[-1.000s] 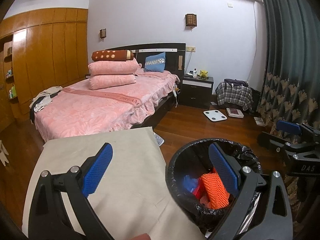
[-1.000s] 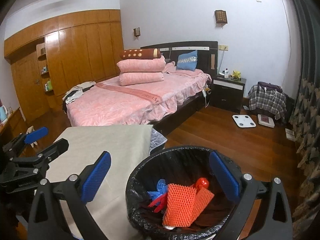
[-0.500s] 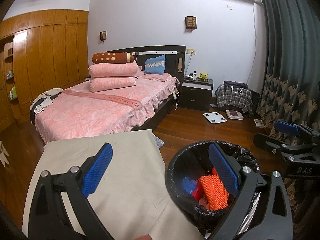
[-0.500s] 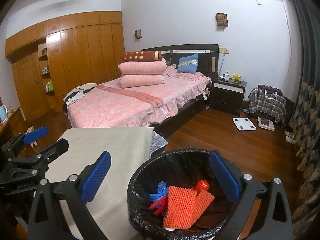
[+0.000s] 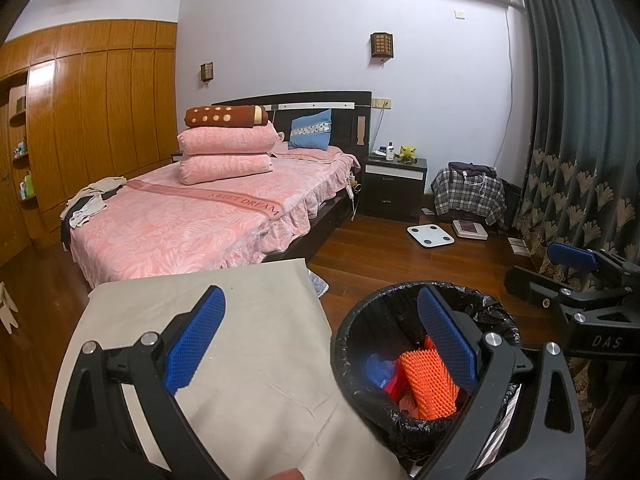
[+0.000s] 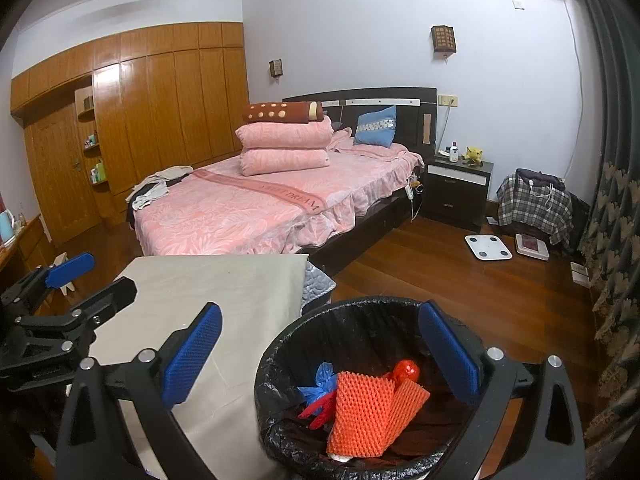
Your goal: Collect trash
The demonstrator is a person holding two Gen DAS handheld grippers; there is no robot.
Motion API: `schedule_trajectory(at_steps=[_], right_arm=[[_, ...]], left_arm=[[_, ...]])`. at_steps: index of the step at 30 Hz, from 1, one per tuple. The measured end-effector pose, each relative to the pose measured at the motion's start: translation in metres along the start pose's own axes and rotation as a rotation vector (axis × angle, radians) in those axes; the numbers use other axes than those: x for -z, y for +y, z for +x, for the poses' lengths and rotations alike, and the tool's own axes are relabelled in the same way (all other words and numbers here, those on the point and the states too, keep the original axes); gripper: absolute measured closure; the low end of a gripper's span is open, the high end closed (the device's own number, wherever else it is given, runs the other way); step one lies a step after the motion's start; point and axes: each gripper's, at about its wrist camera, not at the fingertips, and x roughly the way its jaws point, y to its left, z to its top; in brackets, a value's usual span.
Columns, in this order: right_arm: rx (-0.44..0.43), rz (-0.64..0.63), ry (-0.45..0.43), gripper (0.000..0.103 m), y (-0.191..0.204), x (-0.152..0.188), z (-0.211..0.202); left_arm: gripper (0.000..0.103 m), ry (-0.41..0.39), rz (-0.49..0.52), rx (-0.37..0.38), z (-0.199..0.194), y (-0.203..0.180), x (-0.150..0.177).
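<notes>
A black-lined trash bin (image 5: 496,316) (image 6: 360,312) stands on the floor beside a table with a beige cloth (image 5: 248,360) (image 6: 224,280). Inside the bin lie orange foam netting (image 6: 368,412) (image 5: 428,376), a red wrapper ball (image 6: 407,370) and a blue plastic scrap (image 6: 322,380). My left gripper (image 5: 320,336) is open and empty, held above the table edge and the bin. My right gripper (image 6: 320,352) is open and empty, above the bin. Each gripper shows at the edge of the other's view.
A bed with a pink cover (image 5: 192,220) stands behind the table. A dark nightstand (image 5: 394,188), a plaid-covered seat (image 5: 468,196), a white scale (image 5: 430,235) and dark curtains (image 5: 580,120) are to the right. A wooden wardrobe (image 5: 100,112) lines the left wall.
Both views have tilted slightly upward, so the bin and table sit a little lower in frame. Both grippers stay open and empty.
</notes>
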Motion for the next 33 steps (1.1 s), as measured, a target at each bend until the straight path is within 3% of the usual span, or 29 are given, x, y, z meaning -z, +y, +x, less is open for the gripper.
schedule_trajectory(at_steps=[33], right_arm=[[-0.001, 0.001, 0.003, 0.006, 0.0017, 0.0002, -0.0002]], left_arm=[[0.009, 0.004, 0.003, -0.002, 0.0000, 0.0001, 0.0000]])
